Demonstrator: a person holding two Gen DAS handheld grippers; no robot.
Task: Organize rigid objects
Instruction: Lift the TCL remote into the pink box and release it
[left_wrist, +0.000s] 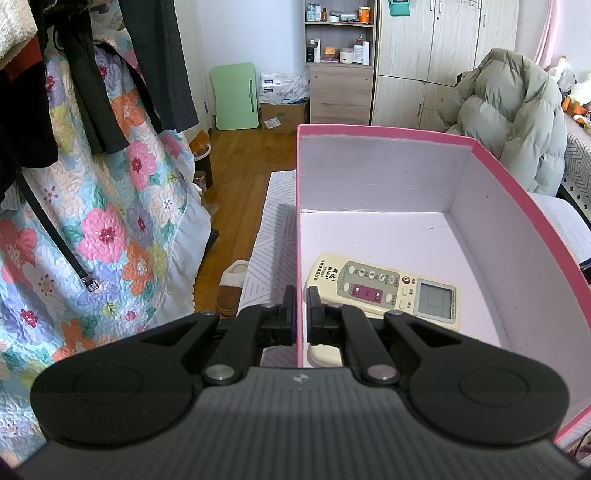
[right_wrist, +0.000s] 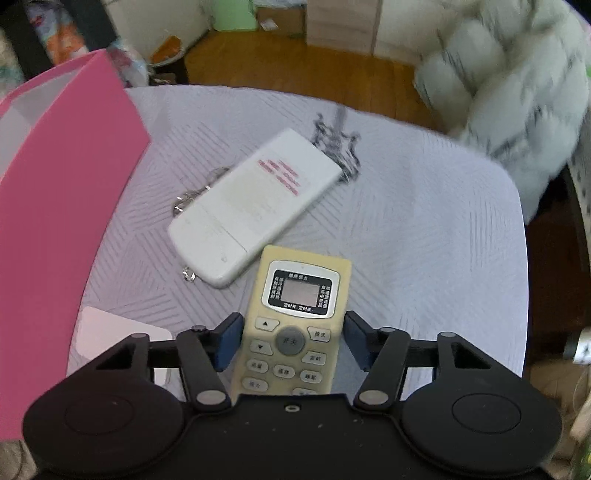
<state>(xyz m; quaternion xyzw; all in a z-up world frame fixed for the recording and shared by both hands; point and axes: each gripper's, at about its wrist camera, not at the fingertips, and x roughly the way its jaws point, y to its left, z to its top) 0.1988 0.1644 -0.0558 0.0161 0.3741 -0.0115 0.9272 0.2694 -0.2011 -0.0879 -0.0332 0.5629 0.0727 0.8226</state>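
Left wrist view: the jaws of the left gripper (left_wrist: 301, 310) are pinched shut on the left wall of the pink box (left_wrist: 517, 177), one finger outside the wall, the other inside, steadying the box. Inside the box, just past the inner finger, a cream air-conditioner remote (left_wrist: 384, 291) lies flat on the pale floor, buttons and screen facing up. The rest of the box floor is bare.

Right wrist view: the jaws of the right gripper (right_wrist: 291, 339) stand partly open, straddling the button end of a second cream remote (right_wrist: 299, 321) on the pale patterned tabletop (right_wrist: 424, 240). The blue pads (right_wrist: 227, 341) sit just beside its long edges; the left looks at or near contact and a sliver of gap shows on the right, so it is not yet gripped. The pink box stands to the left of this remote. A white remote (right_wrist: 255, 206), face down, lies just beyond it, between it and the box, with a thin metal chain (right_wrist: 192, 195) at its edge.

The cream remote is likely light, stiff plastic with smooth, somewhat slippery sides. Gripping across its narrow width, near the middle rather than the end, should stop it tipping.
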